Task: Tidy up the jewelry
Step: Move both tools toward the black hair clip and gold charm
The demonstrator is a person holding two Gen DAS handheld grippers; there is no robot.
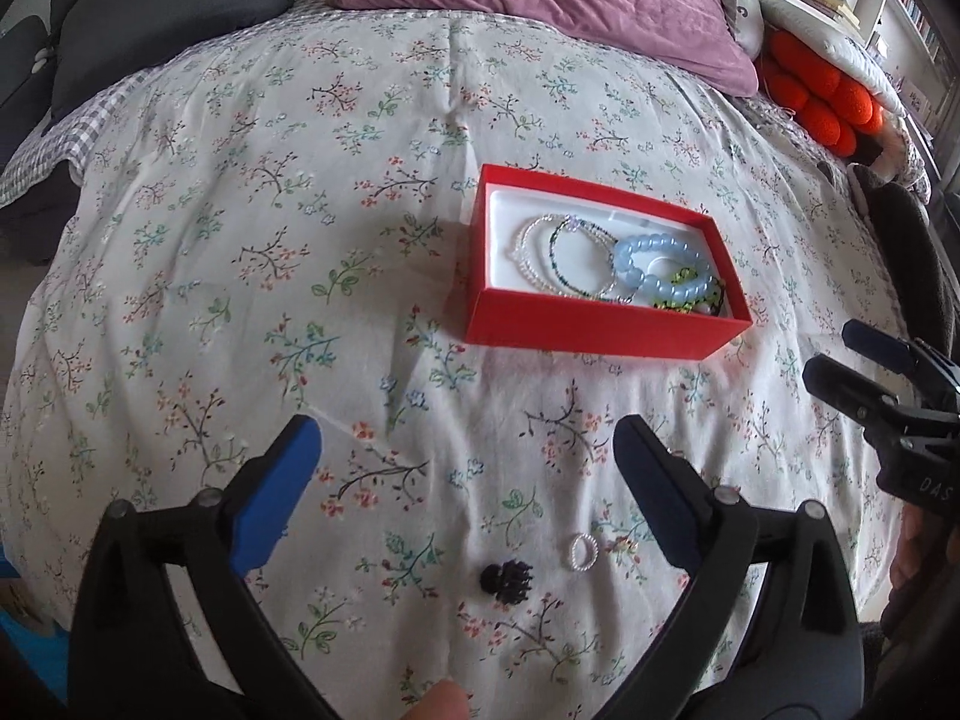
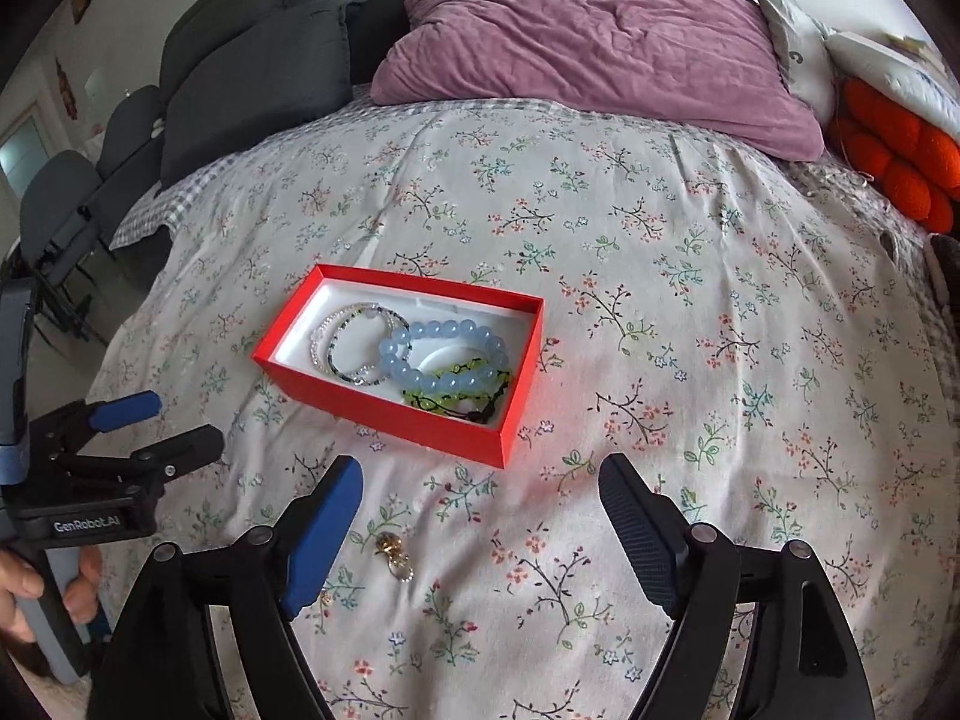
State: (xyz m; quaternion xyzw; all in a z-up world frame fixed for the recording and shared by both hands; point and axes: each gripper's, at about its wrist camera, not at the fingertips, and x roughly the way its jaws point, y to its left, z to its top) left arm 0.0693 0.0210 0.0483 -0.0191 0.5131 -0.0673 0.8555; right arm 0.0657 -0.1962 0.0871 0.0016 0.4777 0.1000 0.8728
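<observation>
From your left wrist camera, your left gripper [image 1: 465, 450] hangs spread wide and empty over the floral bedspread [image 1: 240, 240]. A small pearl ring [image 1: 581, 552] and a black beaded piece [image 1: 507, 581] lie between its fingers; the red box [image 1: 600, 324] of bracelets sits beyond.

From your right wrist camera, your right gripper [image 2: 480, 495] is likewise spread and empty, a gold trinket [image 2: 396, 555] lying just inside its blue finger [image 2: 324, 534], near the box.

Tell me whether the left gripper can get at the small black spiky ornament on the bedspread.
Probably yes: the left gripper is open, and the small black spiky ornament lies between its fingers with nothing covering it.
</observation>
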